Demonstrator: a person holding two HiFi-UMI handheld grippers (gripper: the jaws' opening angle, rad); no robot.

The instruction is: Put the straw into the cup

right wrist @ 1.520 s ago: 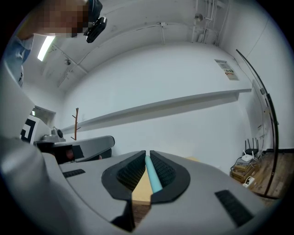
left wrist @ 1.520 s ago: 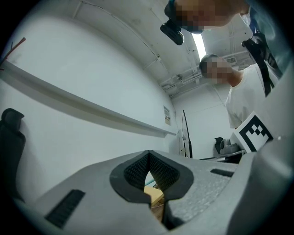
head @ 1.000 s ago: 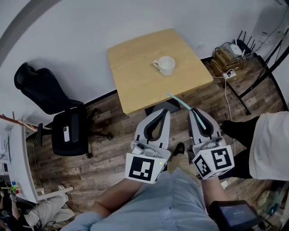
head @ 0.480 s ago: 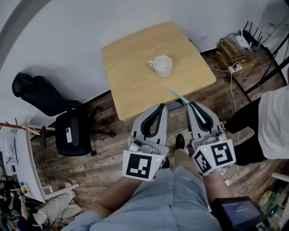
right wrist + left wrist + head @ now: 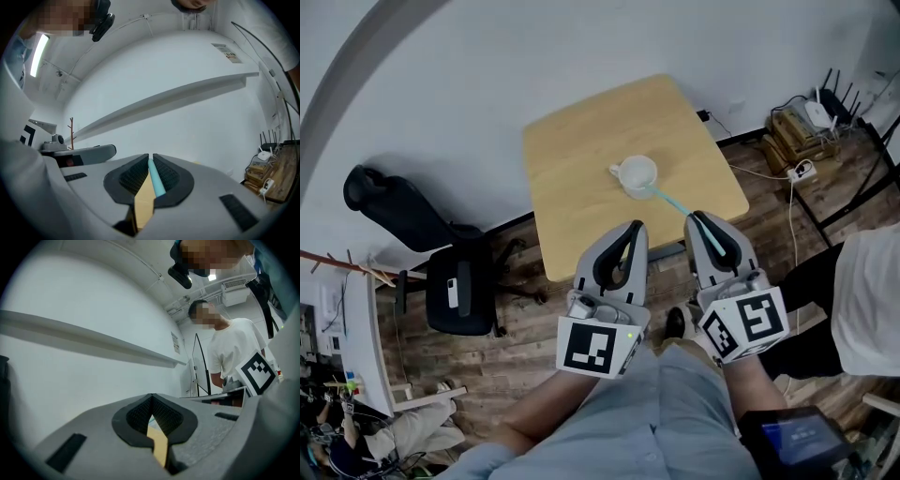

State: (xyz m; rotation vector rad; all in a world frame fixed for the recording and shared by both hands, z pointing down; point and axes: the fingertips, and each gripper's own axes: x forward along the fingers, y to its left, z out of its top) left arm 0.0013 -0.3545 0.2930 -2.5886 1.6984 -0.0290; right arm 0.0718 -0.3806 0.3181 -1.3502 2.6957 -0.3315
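You stood over a dark plank floor (image 5: 520,323) against a white wall (image 5: 487,66), with one square, pale wood tabletop (image 5: 581,159) set against that wall. One black office chair (image 5: 459,286) sat left of the tabletop. A tangle of cables and boxes (image 5: 802,127) lay on the floor to its right. One other person in a white shirt (image 5: 872,291) stood off the tabletop's near right corner.

You held two claws at the tabletop's near edge. Your left claw (image 5: 633,230) was closed, jaws pressed together on themselves. Your right claw (image 5: 695,218) was clamped on the one pale blue straw (image 5: 670,201).

One white cup (image 5: 637,174) stood near the tabletop's middle. The straw's far end reached the cup's near rim. I couldn't tell whether it dipped inside.
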